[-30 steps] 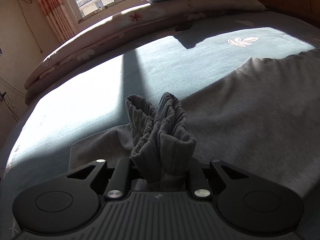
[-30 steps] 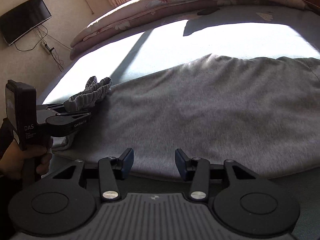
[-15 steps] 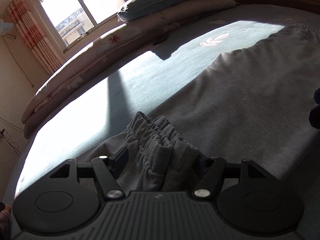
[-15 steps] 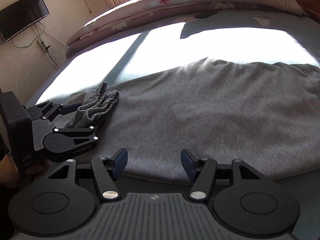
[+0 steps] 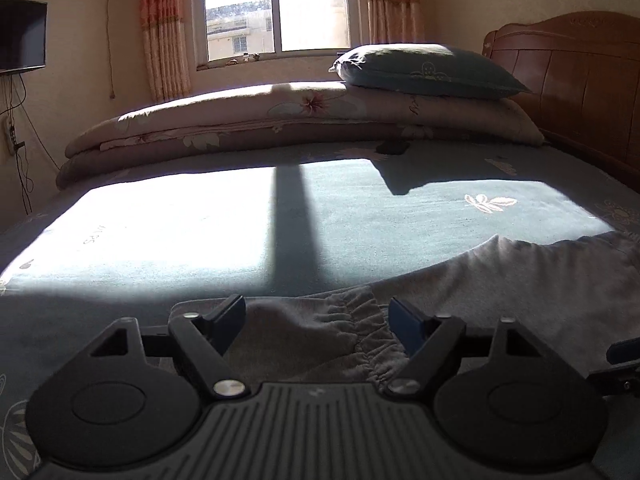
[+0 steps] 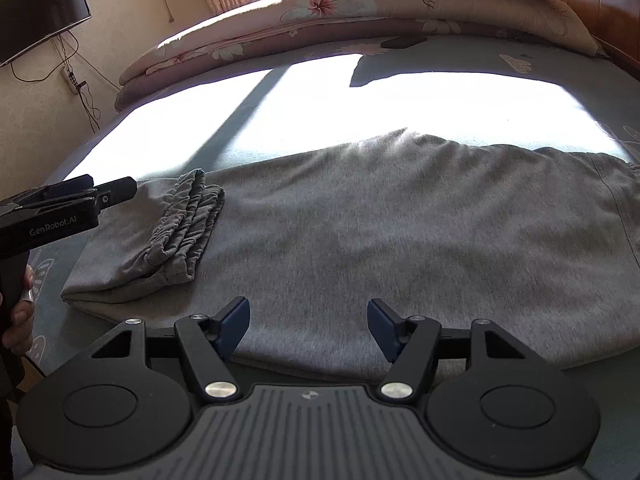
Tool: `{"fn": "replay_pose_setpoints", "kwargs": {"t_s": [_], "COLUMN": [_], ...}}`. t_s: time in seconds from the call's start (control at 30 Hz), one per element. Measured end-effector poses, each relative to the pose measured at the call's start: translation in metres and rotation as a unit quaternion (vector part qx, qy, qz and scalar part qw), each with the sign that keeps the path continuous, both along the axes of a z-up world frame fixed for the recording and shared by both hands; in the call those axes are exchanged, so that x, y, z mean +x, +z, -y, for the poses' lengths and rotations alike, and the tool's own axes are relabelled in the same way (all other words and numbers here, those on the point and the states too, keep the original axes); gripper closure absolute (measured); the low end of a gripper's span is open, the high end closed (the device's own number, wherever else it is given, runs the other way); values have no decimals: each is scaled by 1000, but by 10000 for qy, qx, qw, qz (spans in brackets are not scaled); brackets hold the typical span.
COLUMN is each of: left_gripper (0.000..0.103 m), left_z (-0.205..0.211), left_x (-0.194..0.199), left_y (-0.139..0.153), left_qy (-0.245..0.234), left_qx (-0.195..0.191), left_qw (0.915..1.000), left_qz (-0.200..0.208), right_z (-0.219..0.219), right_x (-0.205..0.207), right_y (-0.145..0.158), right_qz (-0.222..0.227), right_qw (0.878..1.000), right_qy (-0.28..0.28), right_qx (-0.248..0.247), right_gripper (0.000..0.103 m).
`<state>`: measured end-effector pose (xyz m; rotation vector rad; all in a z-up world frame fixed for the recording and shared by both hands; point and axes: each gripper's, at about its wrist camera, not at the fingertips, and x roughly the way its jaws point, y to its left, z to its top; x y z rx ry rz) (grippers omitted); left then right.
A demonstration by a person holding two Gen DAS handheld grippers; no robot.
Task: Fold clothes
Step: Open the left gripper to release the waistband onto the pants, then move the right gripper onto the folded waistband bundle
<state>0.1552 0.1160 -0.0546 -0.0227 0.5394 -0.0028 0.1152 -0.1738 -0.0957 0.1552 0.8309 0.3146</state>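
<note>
L tool (image 5: 316,320) just opened, off grey pants (image 6: 400,240), R tool (image 6: 308,322) widening, empty, angled down

Grey trousers (image 6: 400,248) cut off at right edge, television (image 6: 40,12) cropped at left

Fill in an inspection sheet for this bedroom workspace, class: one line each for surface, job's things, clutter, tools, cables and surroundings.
Surface: bed with teal sheet, partly sunlit, window-frame shadow across it.
Job's things: grey trousers lie flat across the near side; elastic cuffs folded back on top at the left end.
Clutter: small dark object on the sheet by the rolled quilt; too small to identify.
Tools: left tool open, jaws just opened, cuffs released and untouched; right tool open over the trousers' near edge, nothing gripped.
Cables: wires hang beneath the wall television to a power strip.
Surroundings: floral quilt, pillow, wooden headboard, curtained window.
</note>
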Motion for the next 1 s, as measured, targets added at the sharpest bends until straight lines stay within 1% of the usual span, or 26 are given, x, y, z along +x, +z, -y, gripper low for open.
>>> {"fn": "replay_pose_setpoints", "kwargs": {"t_s": [0.03,0.1,0.13,0.2,0.23,0.3,0.33,0.4,0.43,0.5,0.53,0.6,0.67,0.7,0.83,0.87,0.9,0.93,1.0], "left_gripper": [14,13,13,13,13,13,13,13,13,12,12,12,12,12,12,12,12,12,12], "left_z": [-22,-65,-83,-109,-117,-131,-136,-146,-148,-151,-151,-151,-150,-148,-144,-144,-144,-145,-148], "left_x": [4,8,7,3,3,4,4,2,-1,-3,-3,-1,0,0,-1,-2,-3,-3,-4], "left_y": [-1,-10,-15,-28,-34,-45,-49,-50,-49,-47,-47,-48,-49,-50,-49,-48,-48,-48,-48], "left_qy": [193,498,651,1006,1134,1309,1390,1468,1473,1535,1579,1634,1688,1682,1689,1711,1740,1759,1762], "left_qx": [-335,-963,-1161,-1332,-1372,-1475,-1587,-1807,-1853,-1869,-1862,-1821,-1733,-1701,-1577,-1555,-1564,-1593,-1689], "left_qw": [9992,9939,9910,9859,9840,9803,9775,9725,9716,9702,9696,9694,9702,9709,9728,9727,9720,9712,9696], "left_qz": [-80,-190,-158,-68,-52,-47,-57,-23,45,147,176,188,138,126,179,196,208,208,198], "right_z": [-2,-8,-11,-18,-23,-33,-38,-48,-55,-64,-69,-76,-84,-88,-102,-103,-104,-104,-105], "right_x": [1,4,7,16,23,38,46,58,64,67,68,72,76,77,78,76,74,72,69], "right_y": [1,2,2,2,1,-4,-9,-18,-22,-22,-22,-22,-24,-25,-31,-29,-27,-24,-20], "right_qz": [40,73,82,-13,-113,-362,-502,-693,-687,-447,-359,-307,-345,-363,-382,-335,-287,-237,-217], "right_qw": [10000,9996,9993,9973,9949,9866,9812,9735,9721,9752,9748,9703,9701,9705,9789,9799,9810,9823,9830], "right_qy": [55,195,267,442,512,652,703,672,619,550,600,709,806,849,929,975,1017,1024,1077], "right_qx": [30,167,248,581,867,1450,1724,2074,2157,2099,2120,2294,2262,2229,1781,1706,1630,1548,1472], "right_gripper": [33,34,36,39,39,39,39,39,39,39,39,39,39,40,41,49,65,76,84]}}
